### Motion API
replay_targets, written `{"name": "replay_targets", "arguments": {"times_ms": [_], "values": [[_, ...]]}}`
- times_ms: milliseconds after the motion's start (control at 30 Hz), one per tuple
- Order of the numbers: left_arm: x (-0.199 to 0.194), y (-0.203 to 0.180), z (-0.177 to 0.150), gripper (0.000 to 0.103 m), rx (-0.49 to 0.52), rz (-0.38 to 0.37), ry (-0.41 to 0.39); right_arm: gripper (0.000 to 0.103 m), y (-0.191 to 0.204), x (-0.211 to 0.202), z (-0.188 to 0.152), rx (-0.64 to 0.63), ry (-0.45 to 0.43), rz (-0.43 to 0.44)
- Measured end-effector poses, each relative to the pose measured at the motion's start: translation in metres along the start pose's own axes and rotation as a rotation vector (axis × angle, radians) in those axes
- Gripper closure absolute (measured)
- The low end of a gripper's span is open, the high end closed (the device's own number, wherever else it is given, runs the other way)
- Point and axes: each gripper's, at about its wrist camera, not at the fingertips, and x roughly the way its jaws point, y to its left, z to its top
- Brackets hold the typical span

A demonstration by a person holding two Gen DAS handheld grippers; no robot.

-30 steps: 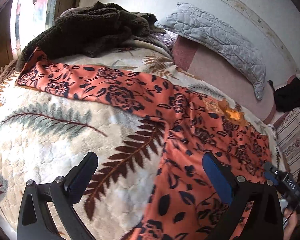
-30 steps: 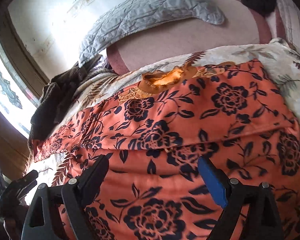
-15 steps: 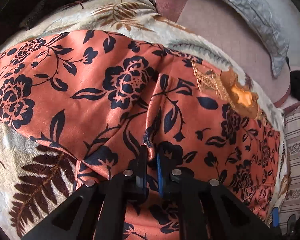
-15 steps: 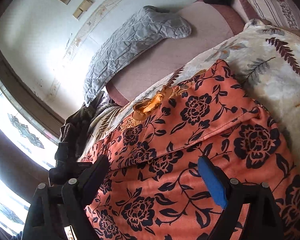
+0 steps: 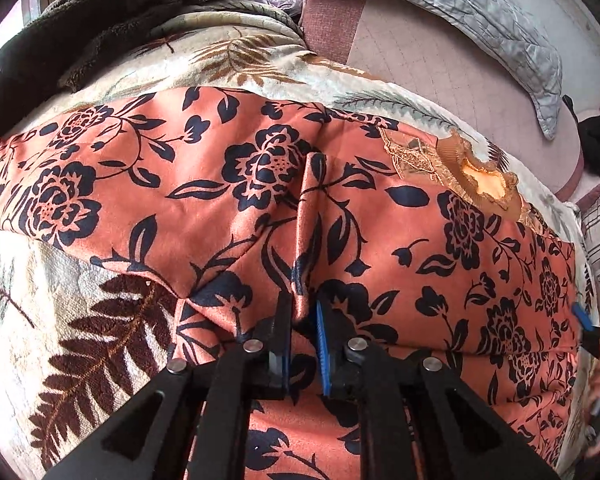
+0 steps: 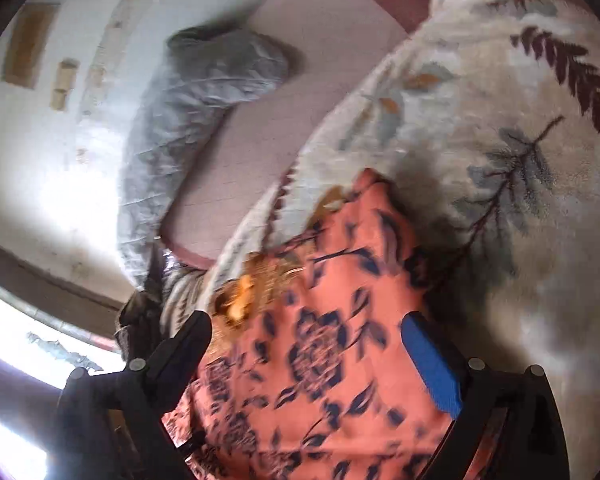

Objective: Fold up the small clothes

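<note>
An orange garment with dark blue flowers (image 5: 440,240) lies spread on a leaf-patterned blanket (image 5: 80,300), its lace neckline (image 5: 480,176) toward the far right. My left gripper (image 5: 303,308) pinches a raised ridge of this fabric near the garment's middle; its jaws are opening slightly while cloth still sits pressed between the pads. In the blurred, tilted right wrist view, my right gripper (image 6: 306,324) stands open over the garment (image 6: 320,380) near its right edge, nothing between its fingers. A blue fingertip (image 5: 580,316) of the right gripper shows at the left wrist view's far right edge.
A dark brown fleece heap (image 5: 100,20) sits at the far left of the bed. A grey quilted pillow (image 5: 480,20) lies along the wall on a pink sheet (image 5: 420,60). A bright window (image 6: 12,340) is at the left. The blanket (image 6: 500,160) continues right of the garment.
My left gripper came down onto the garment, shut on a ridge of fabric and lifted it a little. My right gripper swung toward the garment's right edge and rolled, staying open.
</note>
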Motion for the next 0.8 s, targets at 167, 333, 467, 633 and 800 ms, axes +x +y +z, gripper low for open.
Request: {"name": "replay_targets", "arguments": {"times_ms": [167,333,467,633,800], "values": [[-0.017,0.005,-0.001,0.062,-0.003,-0.078,-0.018,0.005,0.015,-0.017,-0.003,-0.035,-0.045,0.050],[-0.037,0.007,-0.001,0.056,-0.012,-0.142,-0.059,0.005,0.041,-0.029,-0.015,-0.200,-0.049,-0.034],[-0.049,-0.010,0.000,0.056,0.038,-0.182,-0.122,0.006,0.011,-0.034,0.014,-0.093,-0.118,-0.126],[-0.017,-0.036,0.003,0.048,0.131,-0.136,-0.109,0.038,-0.012,-0.006,0.041,-0.073,-0.040,-0.163],[0.013,-0.045,-0.008,0.048,0.208,-0.056,-0.111,0.058,0.003,0.041,0.048,-0.205,0.031,-0.283]]}}
